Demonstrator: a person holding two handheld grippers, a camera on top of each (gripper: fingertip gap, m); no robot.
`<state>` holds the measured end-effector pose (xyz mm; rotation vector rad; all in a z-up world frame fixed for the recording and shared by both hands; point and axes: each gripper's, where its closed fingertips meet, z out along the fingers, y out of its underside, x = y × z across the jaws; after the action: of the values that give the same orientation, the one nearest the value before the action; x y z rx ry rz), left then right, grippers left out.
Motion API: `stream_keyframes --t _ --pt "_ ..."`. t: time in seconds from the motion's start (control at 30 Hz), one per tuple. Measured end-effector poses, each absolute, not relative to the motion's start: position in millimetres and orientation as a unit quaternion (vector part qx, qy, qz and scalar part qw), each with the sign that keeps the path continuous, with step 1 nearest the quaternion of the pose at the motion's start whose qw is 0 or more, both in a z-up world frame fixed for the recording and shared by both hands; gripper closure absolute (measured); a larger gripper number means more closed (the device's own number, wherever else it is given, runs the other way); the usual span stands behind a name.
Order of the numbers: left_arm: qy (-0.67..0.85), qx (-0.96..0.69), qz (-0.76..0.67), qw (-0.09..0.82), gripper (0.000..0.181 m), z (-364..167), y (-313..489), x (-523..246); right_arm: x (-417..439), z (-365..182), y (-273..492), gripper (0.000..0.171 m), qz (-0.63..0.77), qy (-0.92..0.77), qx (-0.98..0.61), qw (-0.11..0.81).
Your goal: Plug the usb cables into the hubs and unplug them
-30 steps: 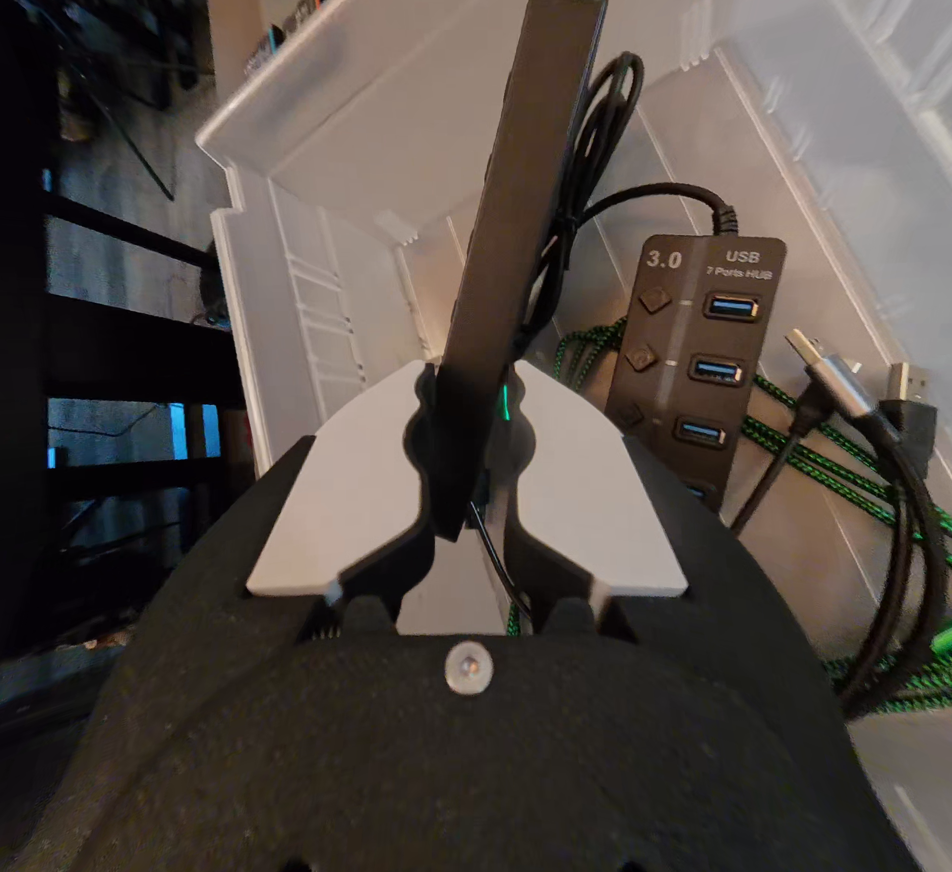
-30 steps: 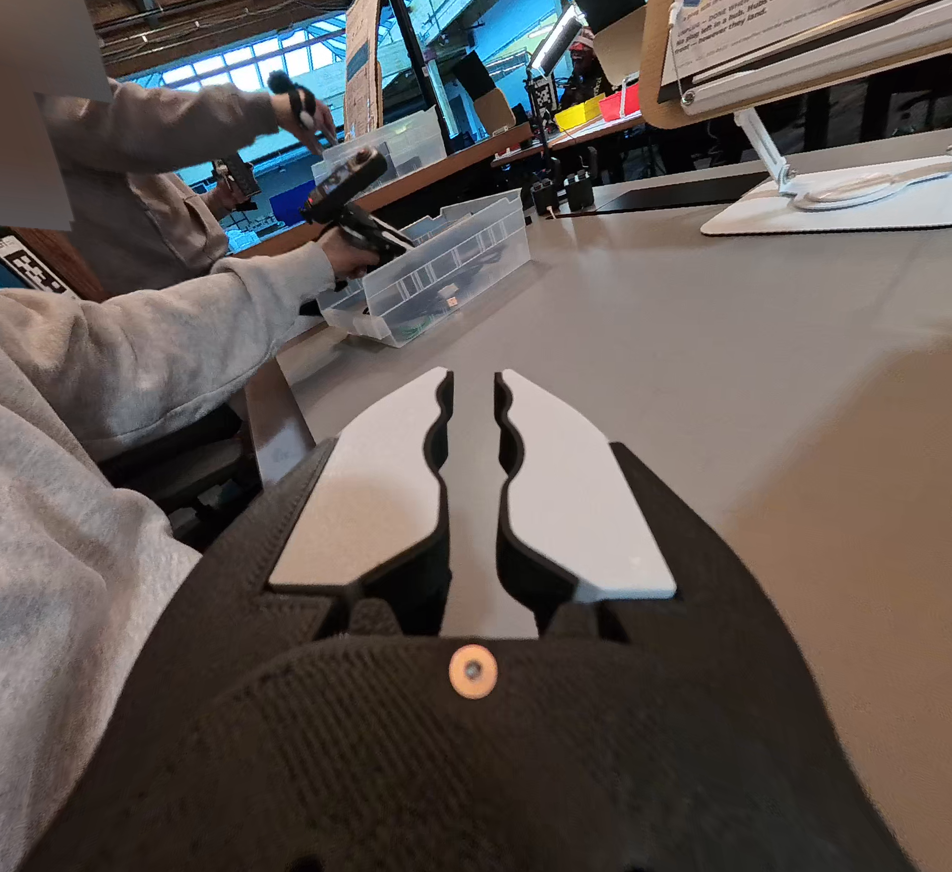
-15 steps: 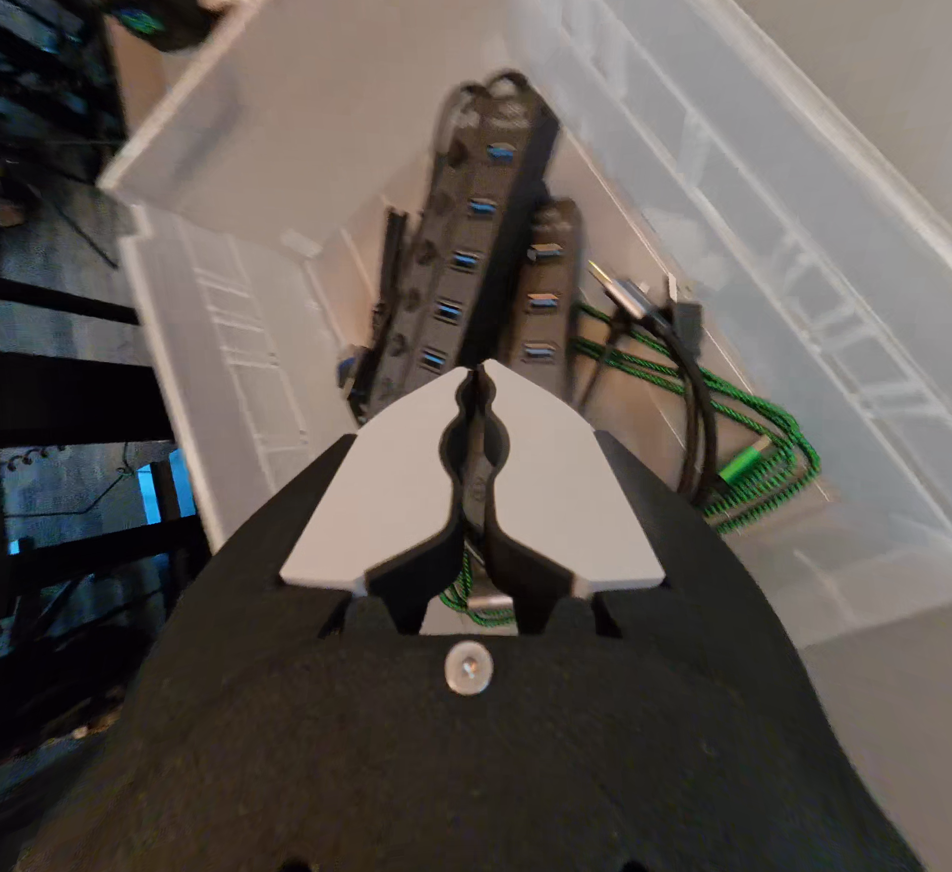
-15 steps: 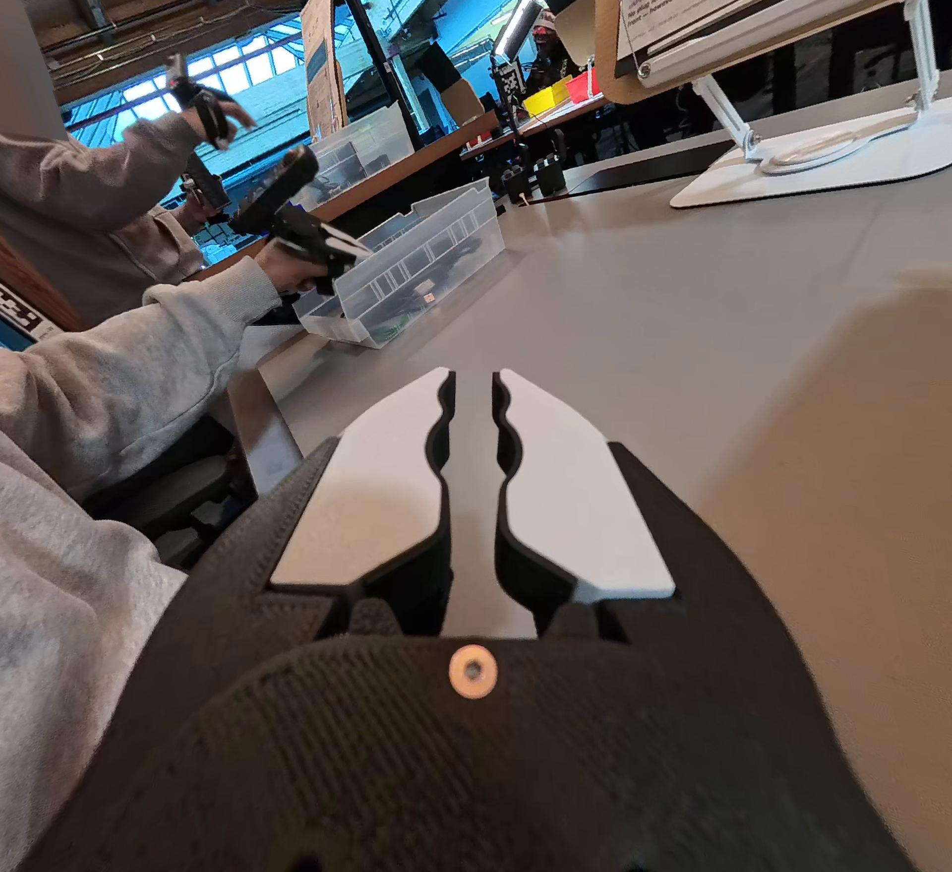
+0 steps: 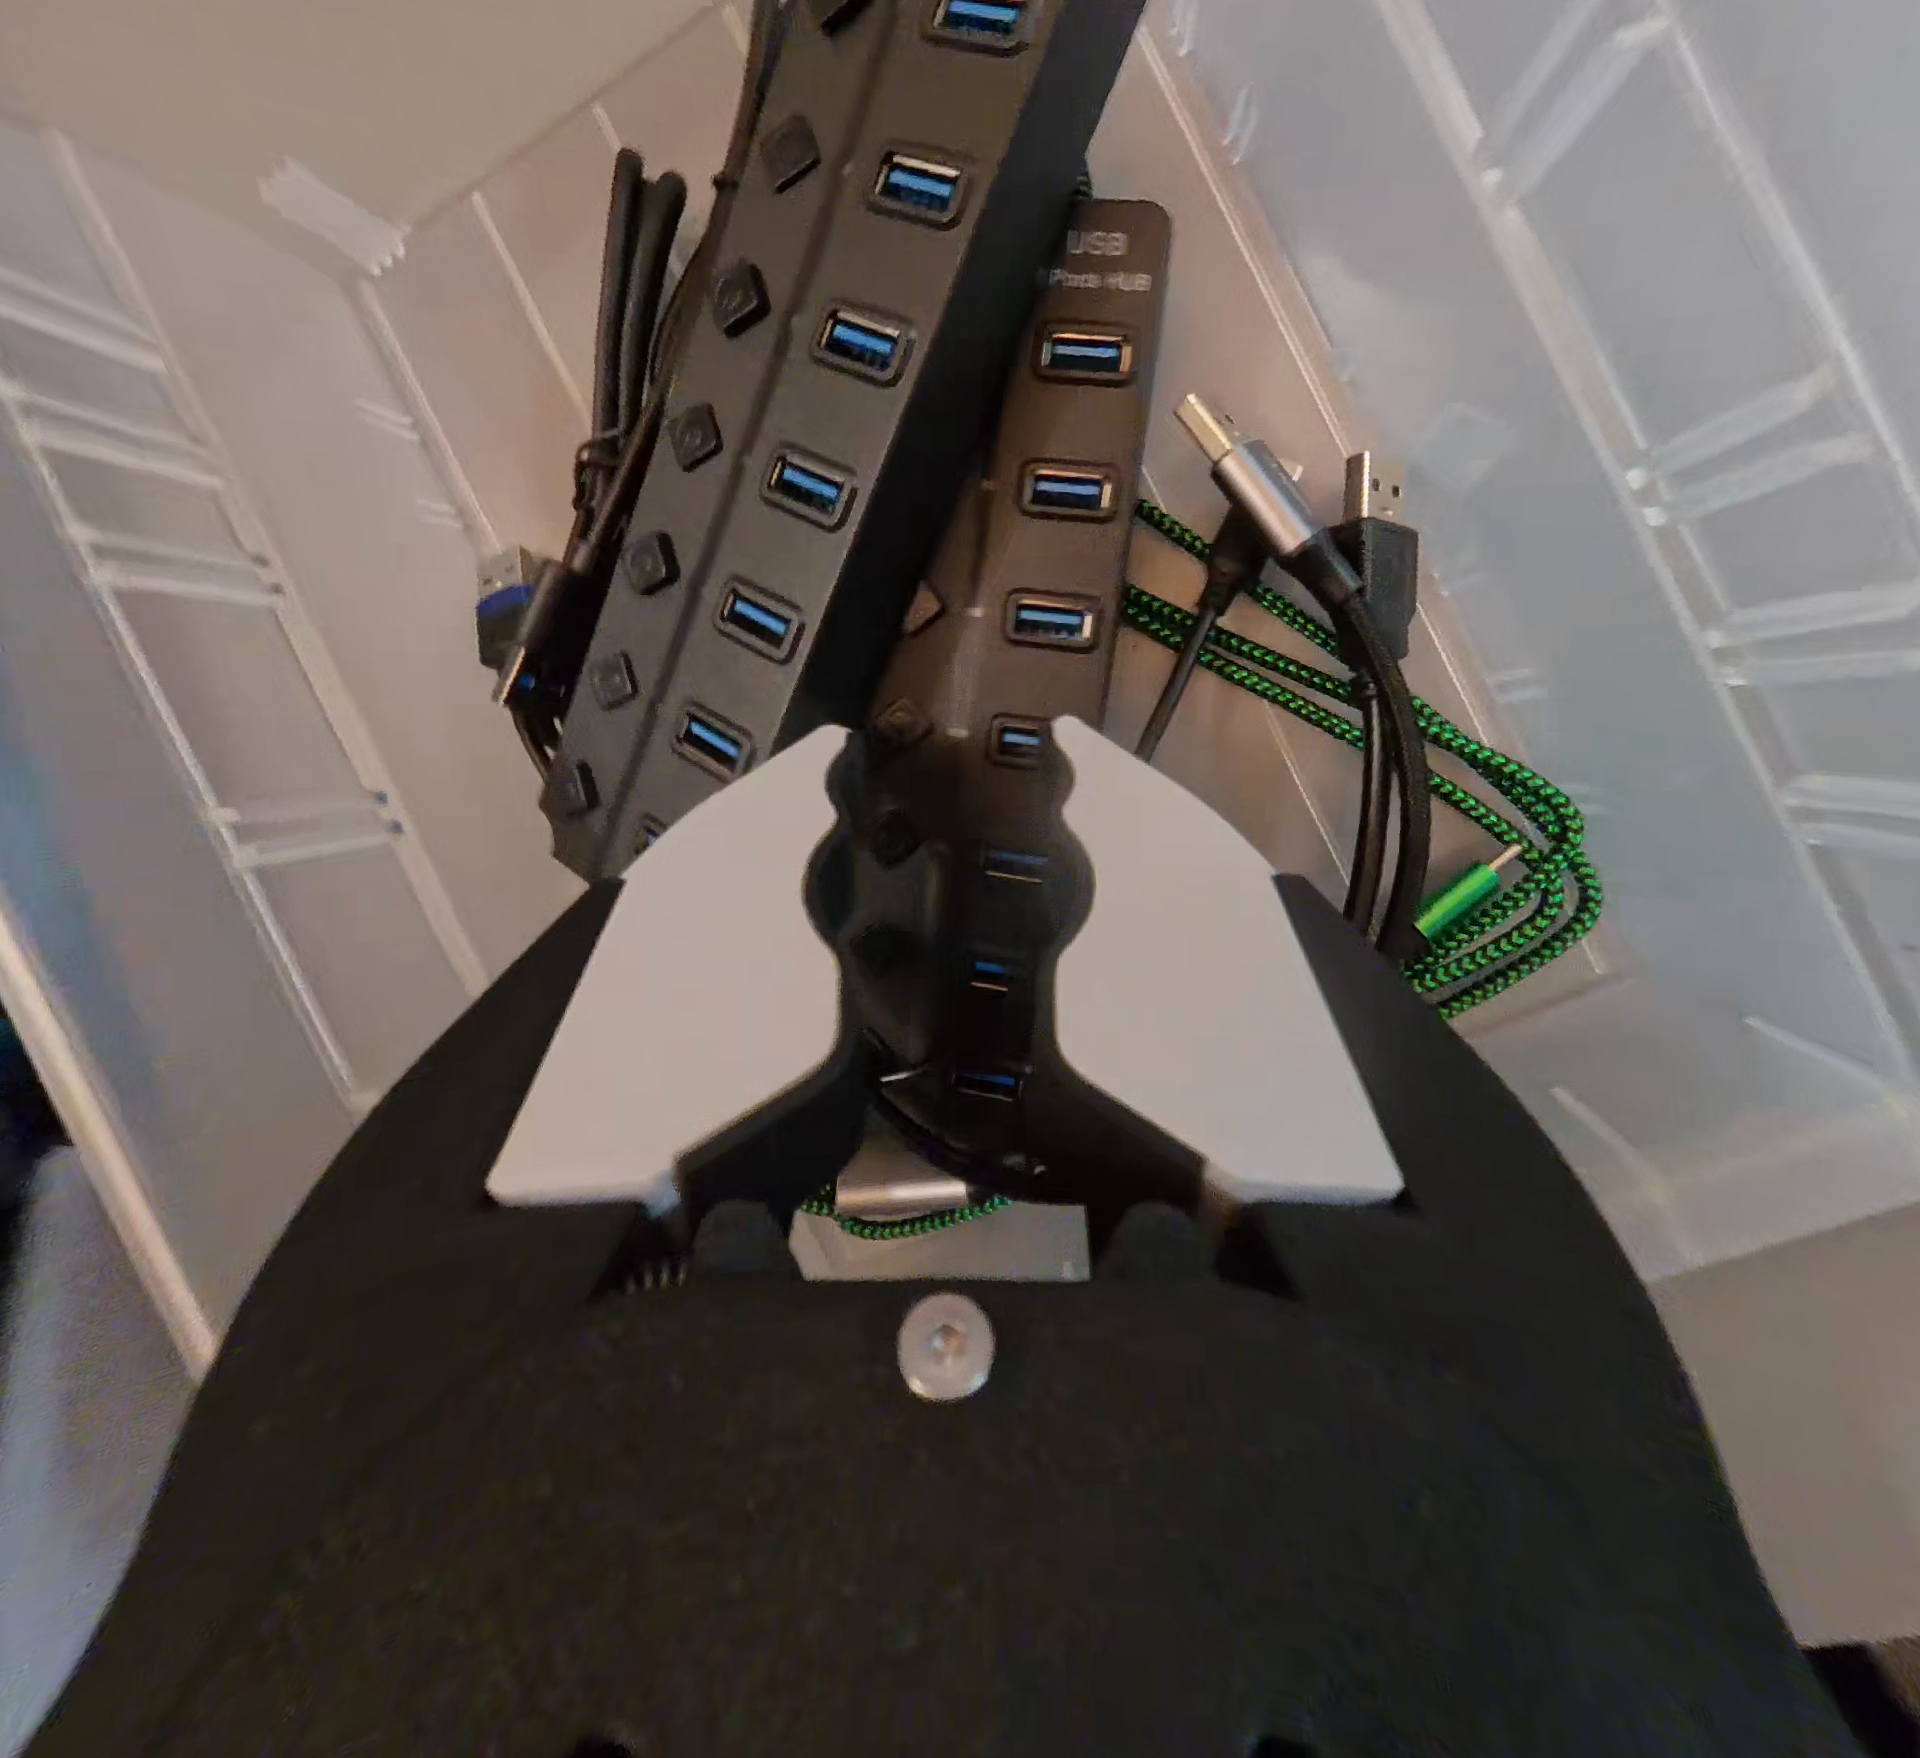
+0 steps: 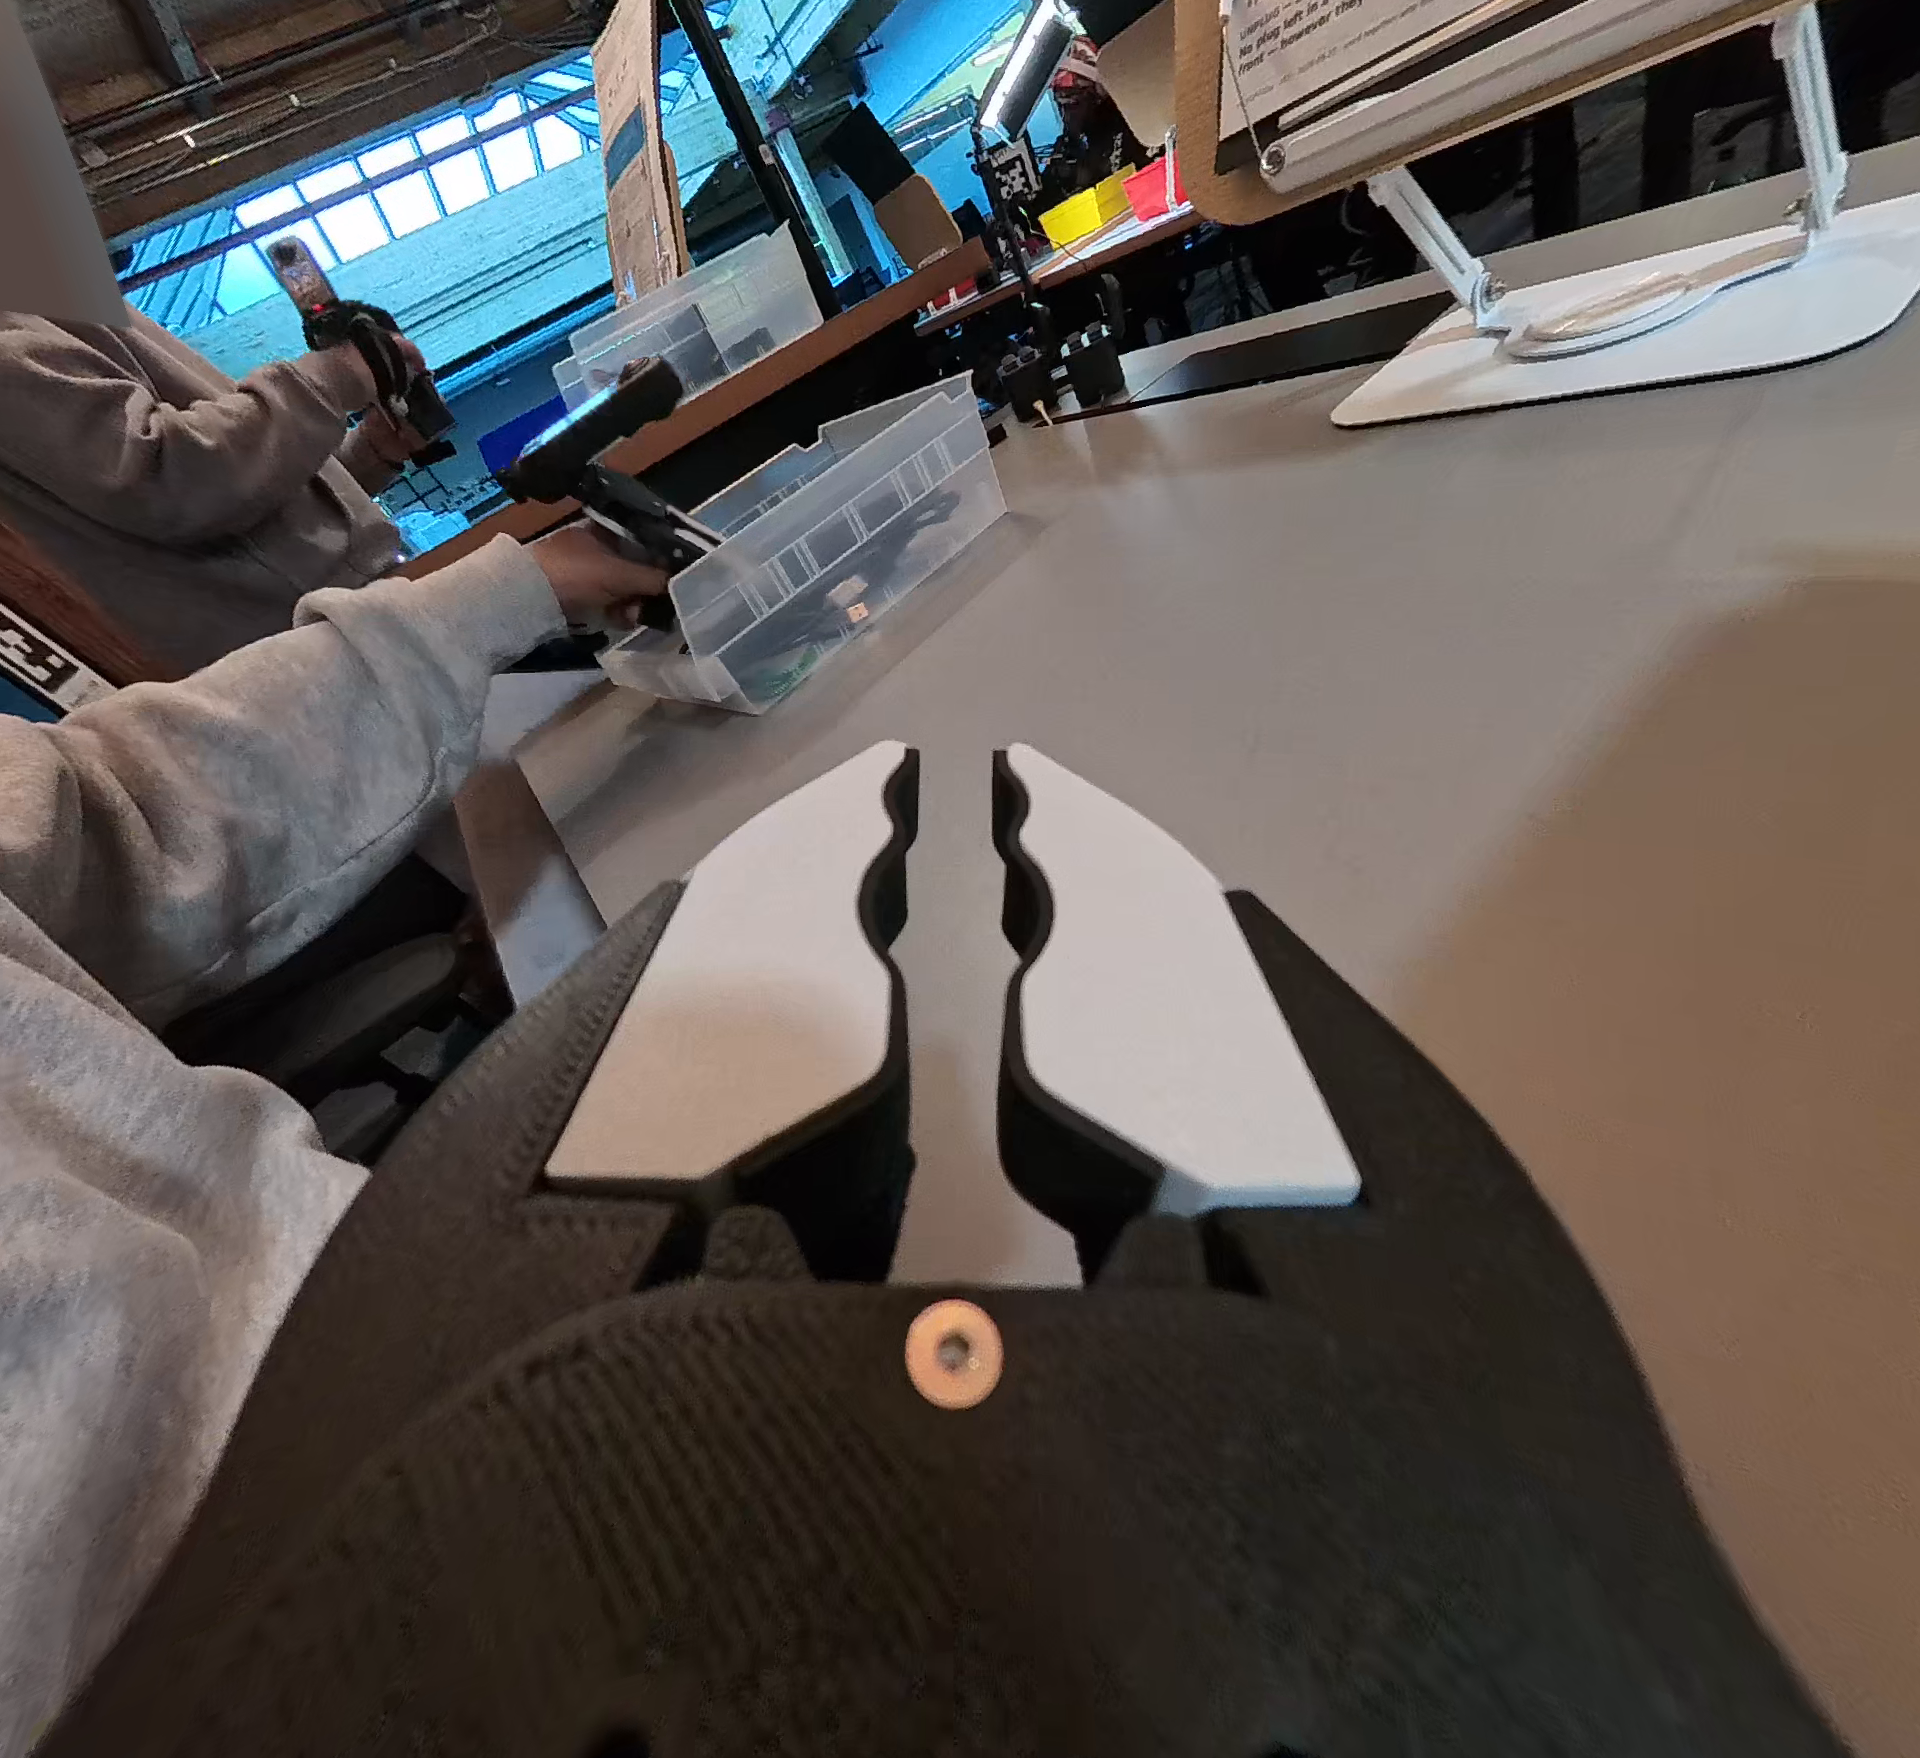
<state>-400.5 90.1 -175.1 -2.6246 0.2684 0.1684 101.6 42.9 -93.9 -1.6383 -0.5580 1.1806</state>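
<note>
**Left jaws parted over the hubs in the bin; no cable plugged in**

Two black seven-port USB hubs with blue sockets lie in a clear plastic bin [image 5: 1662, 274]: the longer-looking hub [image 5: 831, 337] leans across the centre toward 12 o'clock, overlapping the second hub [image 5: 1049, 503] just beside it at 3 o'clock. Every visible socket is empty. The left gripper [image 5: 951, 773] hovers with its jaws apart, straddling the lower end of the second hub without visibly clamping it. At 3 o'clock of the hubs lie loose cables: a silver-shelled USB plug [image 5: 1247, 472], a black USB plug [image 5: 1377, 524] and a green-and-black braided cable [image 5: 1455, 804] with a green connector; how many cables these make cannot be told. A black bundled lead [image 5: 613, 420] lies at 9 o'clock.

Judged step: selecting a hub to seat or steady. The next move likely calls for closing squarely on the hub body, clear of its sockets.

The right gripper [image 6: 954, 758] idles over the grey table [image 6: 1455, 721], jaws slightly apart and empty, with the bin at 11 o'clock.
</note>
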Motion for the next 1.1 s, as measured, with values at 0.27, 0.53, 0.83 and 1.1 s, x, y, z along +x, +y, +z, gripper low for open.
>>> stream_keyframes --t 0.27,0.53,0.83,1.1 --pt "0.043 -0.969 -0.093 0.226 0.106 -184.3 74.0 -397.3 103.4 -100.1 47.2 0.158 0.496 -0.215 -0.688 0.485" --pt "0.128 -0.971 -0.098 0.179 0.103 -192.9 64.8 -378.7 106.8 -102.9 52.3 0.158 0.499 -0.196 -0.695 0.48" --pt "0.068 -0.954 -0.154 0.246 0.103 -178.8 84.5 -375.3 109.4 -103.4 54.1 0.158 0.505 -0.185 -0.696 0.476" --pt "0.081 -0.962 -0.09 0.245 0.126 -181.9 90.5 -384.7 109.1 -105.0 55.6 0.158 0.513 -0.177 -0.698 0.468"
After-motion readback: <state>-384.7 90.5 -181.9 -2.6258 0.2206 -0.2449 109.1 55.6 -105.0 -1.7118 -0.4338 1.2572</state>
